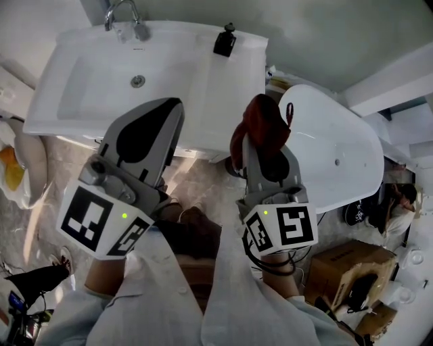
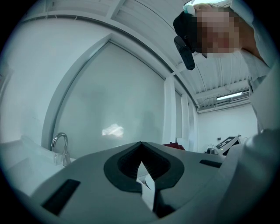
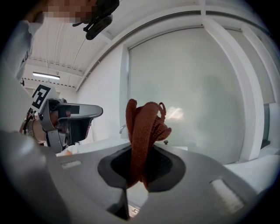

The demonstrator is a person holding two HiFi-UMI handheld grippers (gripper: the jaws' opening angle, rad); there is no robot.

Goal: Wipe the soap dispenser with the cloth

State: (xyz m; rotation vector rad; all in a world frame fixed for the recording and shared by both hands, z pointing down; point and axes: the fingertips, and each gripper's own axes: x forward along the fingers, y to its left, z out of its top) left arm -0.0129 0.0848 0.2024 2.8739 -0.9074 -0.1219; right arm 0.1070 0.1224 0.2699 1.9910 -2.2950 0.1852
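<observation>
Between the jaws of the right tool (image 1: 260,140) a rust-red knitted cloth (image 1: 261,120) is clenched. It bunches upward past the tips, so a soft wad leads, ready for wiping. The left tool (image 1: 166,110) is closed on nothing and is held level beside it, probably free to steady things. Both hang near the front edge of the white washbasin (image 1: 81,94). The black soap dispenser (image 1: 224,41) stands on its far right rim, well apart from the cloth, with nothing between them. A chrome faucet (image 1: 124,15) sits far left. A white oval fixture (image 1: 338,145) crowds the right, and a cardboard box (image 1: 348,262) lies on the floor.
</observation>
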